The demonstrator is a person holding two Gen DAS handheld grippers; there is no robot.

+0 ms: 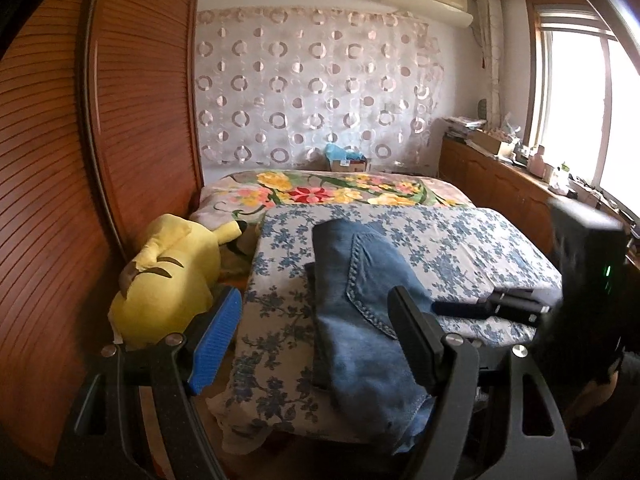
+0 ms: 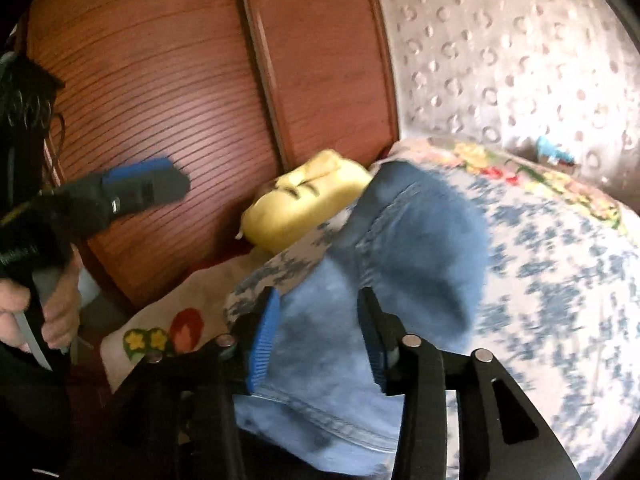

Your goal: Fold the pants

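Observation:
Folded blue jeans (image 1: 360, 300) lie lengthwise on the blue-flowered sheet (image 1: 460, 240) near the bed's front edge, a stitched back pocket facing up. My left gripper (image 1: 316, 320) hangs open above the near-left part of the jeans, with nothing between its blue pads. In the right wrist view, which is blurred, my right gripper (image 2: 318, 328) stands low over the jeans (image 2: 400, 248). Its jaws are apart, denim shows between them, and the pads are off the cloth. The right gripper (image 1: 492, 304) also shows at the right of the left wrist view, over the sheet beside the jeans.
A yellow plush toy (image 1: 168, 280) lies between the bed and the slatted wooden wardrobe (image 1: 140, 100). A flowered blanket (image 1: 340, 188) covers the far half of the bed. A low wooden cabinet (image 1: 500, 176) with clutter runs under the window. A hand (image 2: 60, 312) holds the left gripper.

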